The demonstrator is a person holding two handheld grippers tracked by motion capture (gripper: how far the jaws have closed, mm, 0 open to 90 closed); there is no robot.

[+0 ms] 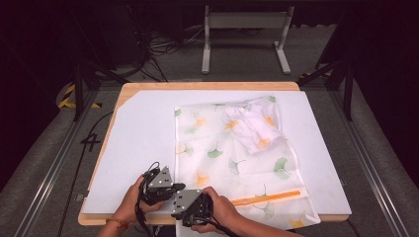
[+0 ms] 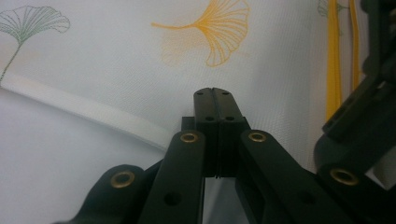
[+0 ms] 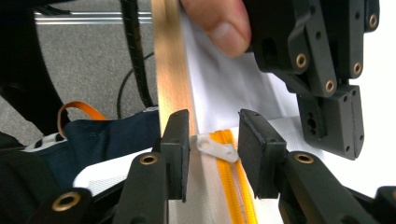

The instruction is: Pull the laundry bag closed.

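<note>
A white mesh bag [image 1: 232, 148] printed with green and orange ginkgo leaves lies flat on the white mat [image 1: 143, 133]. An orange zipper [image 1: 267, 196] runs along its near edge. A crumpled white and orange garment [image 1: 252, 123] lies inside at the far right. Both grippers meet at the bag's near left corner. My left gripper [image 2: 215, 93] is shut on the bag's fabric beside the hem; it also shows from the right gripper view [image 3: 329, 135]. My right gripper [image 3: 215, 140] stands open with the white zipper pull [image 3: 217, 148] between its jaws, the pads not pressing it.
The wooden table edge [image 3: 170, 60] runs just past the zipper's end, with grey floor and a black cable [image 3: 135, 51] beyond. A thumb [image 3: 219, 23] rests on the mat near the left gripper. A metal stand [image 1: 244, 22] and floor cables [image 1: 158, 49] lie behind the table.
</note>
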